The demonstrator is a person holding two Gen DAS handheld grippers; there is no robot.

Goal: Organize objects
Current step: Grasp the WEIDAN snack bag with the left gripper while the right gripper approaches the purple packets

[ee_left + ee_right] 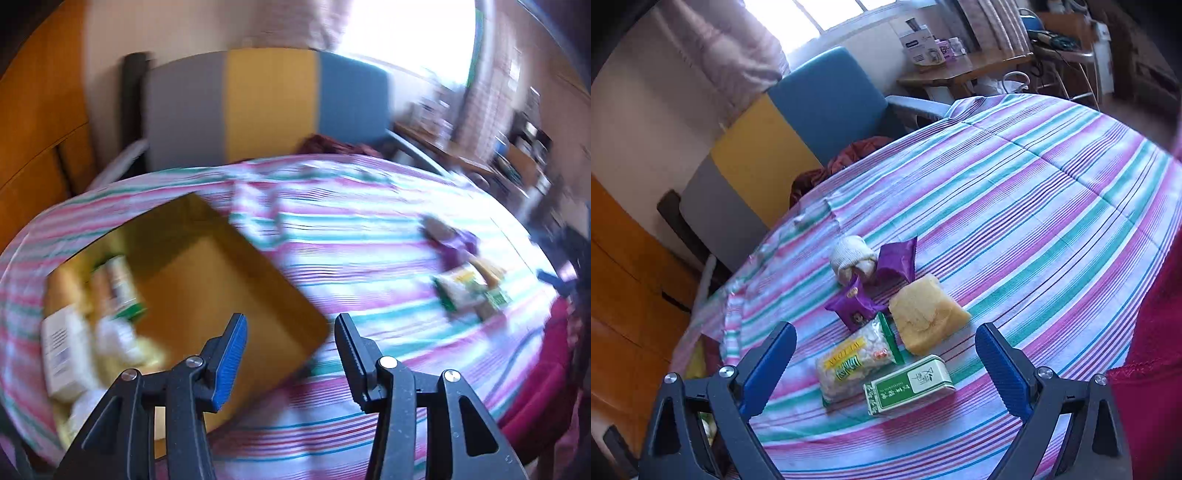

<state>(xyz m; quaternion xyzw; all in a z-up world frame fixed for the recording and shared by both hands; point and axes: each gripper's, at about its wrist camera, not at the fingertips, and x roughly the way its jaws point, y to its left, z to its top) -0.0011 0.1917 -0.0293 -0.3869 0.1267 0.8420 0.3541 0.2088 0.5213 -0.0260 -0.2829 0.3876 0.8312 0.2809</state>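
A striped bed (1052, 206) is seen, bearing a cardboard box (207, 288) of packets. The right tongs (886, 356) are spread wide and empty above a green box (910, 384). The left tongs (291, 350) are half parted, gripping nothing.

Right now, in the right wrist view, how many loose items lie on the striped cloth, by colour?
Purple foil snack packets: 2
Green-trimmed packs, clear bag and box: 2
Yellow sponge block: 1
Cream rolled cloth: 1
Total: 6
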